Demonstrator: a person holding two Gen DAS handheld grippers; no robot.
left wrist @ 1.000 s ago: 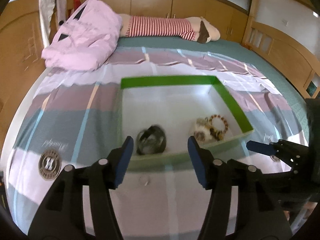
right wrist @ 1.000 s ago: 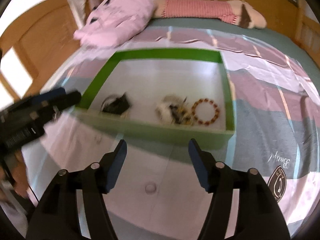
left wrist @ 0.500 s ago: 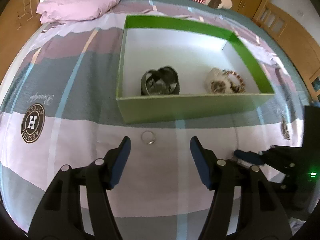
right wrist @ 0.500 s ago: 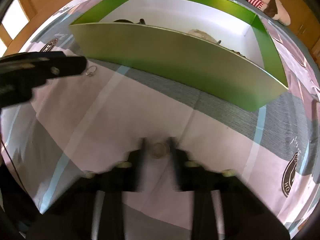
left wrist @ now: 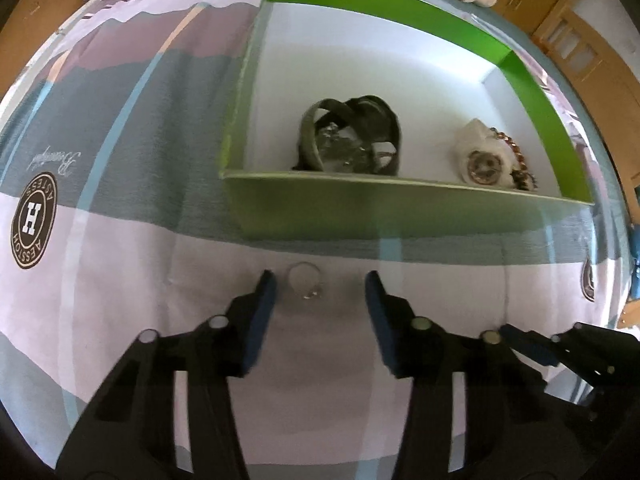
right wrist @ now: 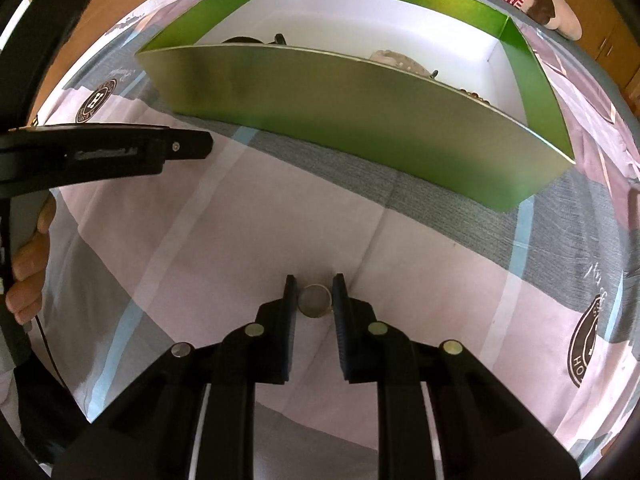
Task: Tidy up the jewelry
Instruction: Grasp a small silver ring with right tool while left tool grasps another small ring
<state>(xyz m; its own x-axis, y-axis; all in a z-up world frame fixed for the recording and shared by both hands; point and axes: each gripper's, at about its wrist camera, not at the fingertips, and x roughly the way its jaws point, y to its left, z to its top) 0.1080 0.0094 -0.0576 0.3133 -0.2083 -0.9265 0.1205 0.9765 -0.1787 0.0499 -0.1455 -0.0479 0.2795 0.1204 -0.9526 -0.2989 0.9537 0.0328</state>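
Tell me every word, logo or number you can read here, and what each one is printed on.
"H" with "AESSTON" around it, repeated and mirrored: round brown badge printed on the bedsheet.
Cursive script beside that badge: too blurred and mirrored to read.
"HO...": partial brown badge at the sheet's right edge, the rest unreadable.
Embossed lettering on the left claw's arm: too blurred to read.
Green box: no text visible.

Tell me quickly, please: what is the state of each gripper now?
Left gripper: open, holding nothing, fingers either side of a ring on the bed.
Right gripper: shut on a round band.
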